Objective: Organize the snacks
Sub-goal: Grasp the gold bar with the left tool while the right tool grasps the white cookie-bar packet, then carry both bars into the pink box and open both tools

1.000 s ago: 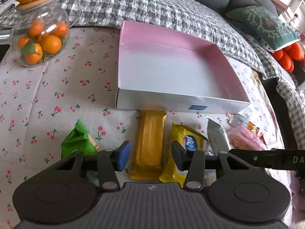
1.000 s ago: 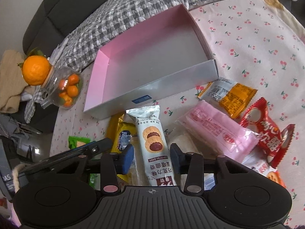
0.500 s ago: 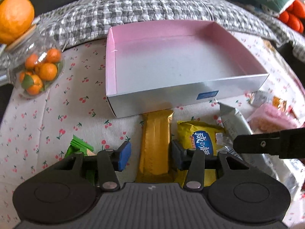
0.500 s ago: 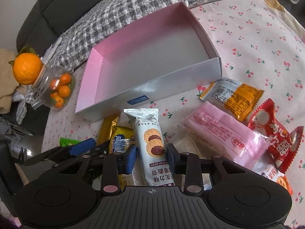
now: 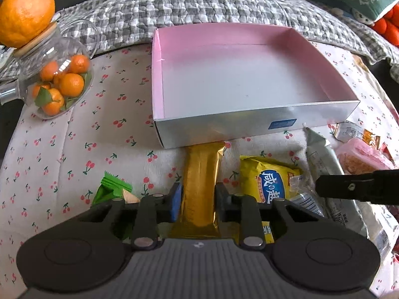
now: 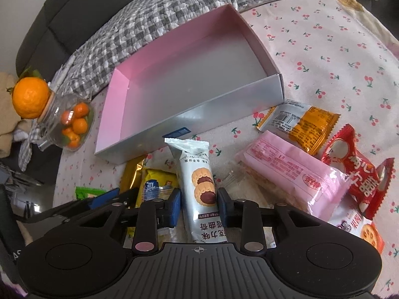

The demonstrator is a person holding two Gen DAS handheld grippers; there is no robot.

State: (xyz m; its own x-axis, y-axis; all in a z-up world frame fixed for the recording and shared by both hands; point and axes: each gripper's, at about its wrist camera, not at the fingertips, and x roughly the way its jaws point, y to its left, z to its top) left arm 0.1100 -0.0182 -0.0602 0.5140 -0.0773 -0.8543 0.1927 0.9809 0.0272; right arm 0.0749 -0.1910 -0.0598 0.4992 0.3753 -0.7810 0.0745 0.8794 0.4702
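An empty pink-lined box (image 5: 249, 119) with silver walls lies on the cherry-print cloth; it also shows in the right wrist view (image 6: 189, 114). My left gripper (image 5: 198, 203) is shut on a gold snack bar (image 5: 202, 174), which points at the box's front wall. My right gripper (image 6: 198, 205) is shut on a white cookie packet (image 6: 199, 182). A yellow packet (image 5: 269, 179) and a green packet (image 5: 112, 189) lie beside the gold bar.
A glass jar of small oranges (image 5: 57, 84) with a big orange (image 5: 25, 15) on its lid stands at the left. Pink (image 6: 291, 177), orange (image 6: 304, 124) and red (image 6: 359, 172) packets lie at the right. A checked quilt (image 5: 199, 2) lies behind the box.
Both grippers have closed in: the left pads now press the gold bar and the right pads press the cookie packet. The left view has swung to face the box squarely.
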